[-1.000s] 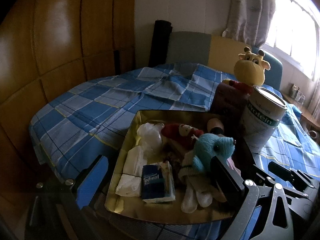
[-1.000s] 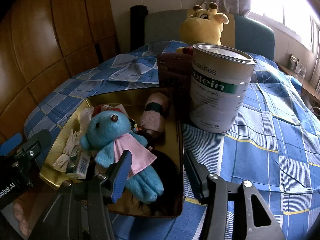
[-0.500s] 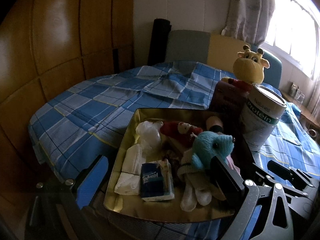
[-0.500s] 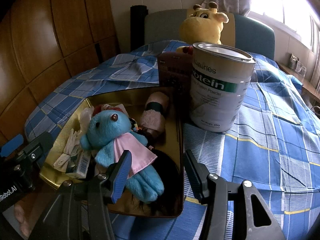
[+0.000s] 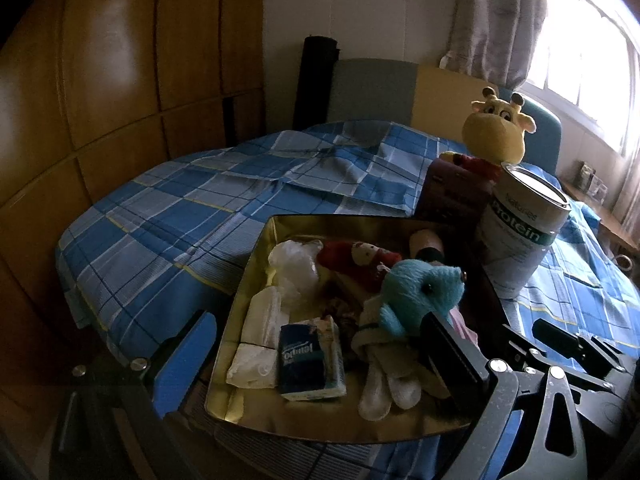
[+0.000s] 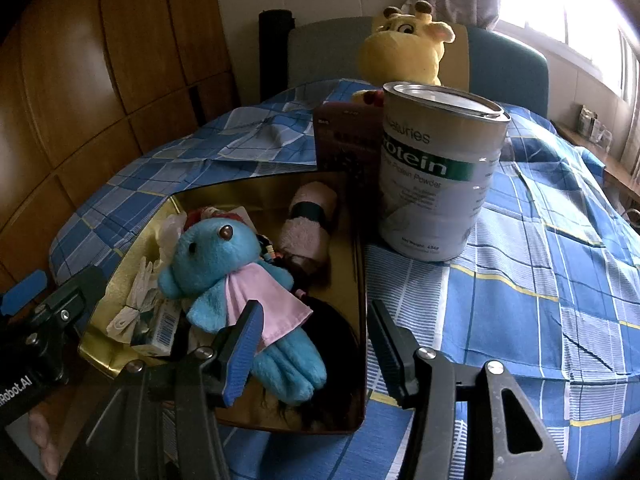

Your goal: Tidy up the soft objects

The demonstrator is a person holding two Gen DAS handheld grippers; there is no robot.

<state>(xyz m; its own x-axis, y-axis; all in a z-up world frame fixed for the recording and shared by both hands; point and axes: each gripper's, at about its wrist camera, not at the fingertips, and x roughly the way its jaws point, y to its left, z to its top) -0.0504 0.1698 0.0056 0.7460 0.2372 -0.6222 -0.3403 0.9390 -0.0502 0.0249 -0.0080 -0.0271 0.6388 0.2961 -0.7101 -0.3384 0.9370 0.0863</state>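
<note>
Little moved since prev frame: left view drifted slightly. Blue bear, socks, tissue pack lie in gold tin, mid-frame. Giraffe plush sits outside, upper right. Left claw & right claw both agape, empty.

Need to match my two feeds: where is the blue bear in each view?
Left wrist: blue bear right of centre in the gold tin, behind the claw's right finger.
Right wrist: blue bear left of centre, by the claw's left finger.
Shared landmark: protein can.
</note>
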